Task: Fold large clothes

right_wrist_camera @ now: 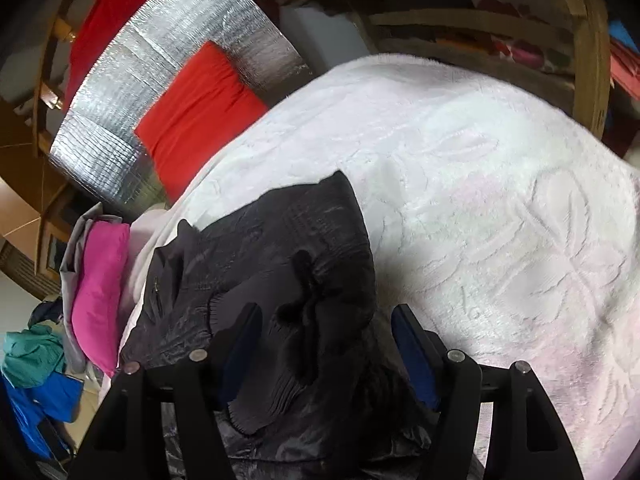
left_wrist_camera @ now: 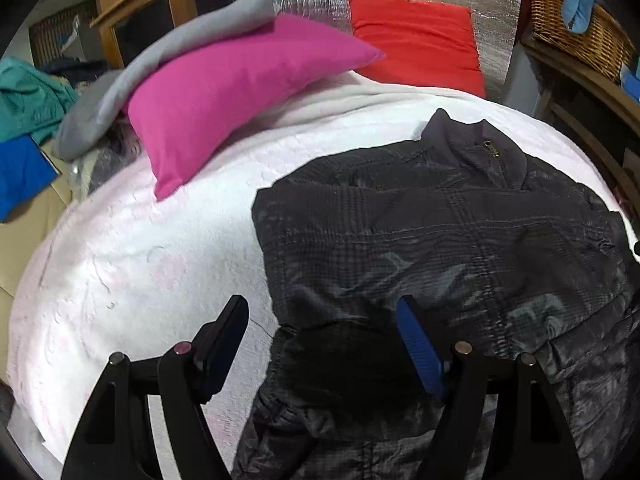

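Left wrist view looks down and forward over the black jacket (left_wrist_camera: 440,240), which lies spread on the white blanket (left_wrist_camera: 140,260) with its zipped collar pointing away toward the red cushion (left_wrist_camera: 416,36). The left gripper (left_wrist_camera: 322,344) is pitched down over the jacket's near left edge with its jaws spread wide; one finger sits over bare blanket, the blue-padded finger over the dark fabric, and a bunched fold of the jacket lies between them without either pad pressing it. A pink cushion (left_wrist_camera: 224,92) rests on the blanket to the left, partly under a grey cloth (left_wrist_camera: 160,56), and a wicker basket (left_wrist_camera: 580,28) stands on a shelf at the far right.

From the right wrist, the camera is rolled, so the bed tilts across the frame. The right gripper (right_wrist_camera: 326,348) also stands wide open, angled down at the jacket (right_wrist_camera: 280,260). A ribbed cuff and crumpled sleeve sit in the gap between its fingers, ungripped. White blanket (right_wrist_camera: 500,200) fills the right side.
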`<state>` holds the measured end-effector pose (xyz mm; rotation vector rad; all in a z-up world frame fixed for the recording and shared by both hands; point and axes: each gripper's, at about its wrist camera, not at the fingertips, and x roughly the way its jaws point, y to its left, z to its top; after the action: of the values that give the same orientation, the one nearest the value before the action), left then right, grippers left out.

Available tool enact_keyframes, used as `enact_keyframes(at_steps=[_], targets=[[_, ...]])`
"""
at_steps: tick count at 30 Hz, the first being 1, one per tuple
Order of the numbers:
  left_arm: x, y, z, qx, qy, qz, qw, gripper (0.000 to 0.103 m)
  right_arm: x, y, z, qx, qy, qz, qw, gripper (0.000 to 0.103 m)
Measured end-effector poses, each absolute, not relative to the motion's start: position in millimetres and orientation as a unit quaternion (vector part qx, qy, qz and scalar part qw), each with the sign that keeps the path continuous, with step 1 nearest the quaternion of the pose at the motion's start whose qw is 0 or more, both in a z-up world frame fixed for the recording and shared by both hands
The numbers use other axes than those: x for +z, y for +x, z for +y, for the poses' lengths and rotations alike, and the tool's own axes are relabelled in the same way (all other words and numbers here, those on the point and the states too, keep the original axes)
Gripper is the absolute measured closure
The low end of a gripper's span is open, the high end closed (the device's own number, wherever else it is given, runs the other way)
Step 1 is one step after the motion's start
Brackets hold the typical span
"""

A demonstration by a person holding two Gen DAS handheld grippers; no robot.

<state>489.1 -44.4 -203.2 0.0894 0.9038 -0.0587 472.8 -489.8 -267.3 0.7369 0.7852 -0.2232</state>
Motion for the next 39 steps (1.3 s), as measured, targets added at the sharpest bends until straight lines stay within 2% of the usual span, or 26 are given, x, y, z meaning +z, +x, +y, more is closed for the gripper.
enact_keyframes(at_steps=[5,7,9,11,14,16,21,28,39], targets=[[-202,487,-39,-0.023,0.048,0.428,0.902,0.026,-284,487,-477,-0.064,0.362,0.401,0.839,0.033],[-202,487,-39,-0.022,0.051,0.426,0.903,0.026,-272,487,-464,-0.071,0.316,0.387,0.863,0.044],[-201,486,-39,-0.021,0.051,0.426,0.903,0.026,-258,483,-454,-0.072,0.290,0.367,0.881,0.045],[-201,485,-38,-0.021,0.051,0.426,0.903,0.026,-249,481,-446,-0.073,0.264,0.355,0.894,0.045],[-203,485,-39,-0.022,0.053,0.428,0.902,0.026,-265,490,-441,-0.100,0.232,0.396,0.883,0.045],[-205,485,-40,-0.022,0.060,0.430,0.901,0.026,-280,495,-446,-0.103,0.250,0.419,0.867,0.045],[-203,485,-40,-0.019,0.064,0.429,0.901,0.026,-263,486,-455,-0.093,0.289,0.388,0.870,0.044],[-192,473,-37,-0.017,0.068,0.418,0.906,0.026,-259,476,-458,-0.095,0.298,0.401,0.861,0.037],[-165,432,-31,-0.018,0.090,0.392,0.915,0.026,-236,425,-451,-0.072,0.296,0.388,0.870,0.035]])
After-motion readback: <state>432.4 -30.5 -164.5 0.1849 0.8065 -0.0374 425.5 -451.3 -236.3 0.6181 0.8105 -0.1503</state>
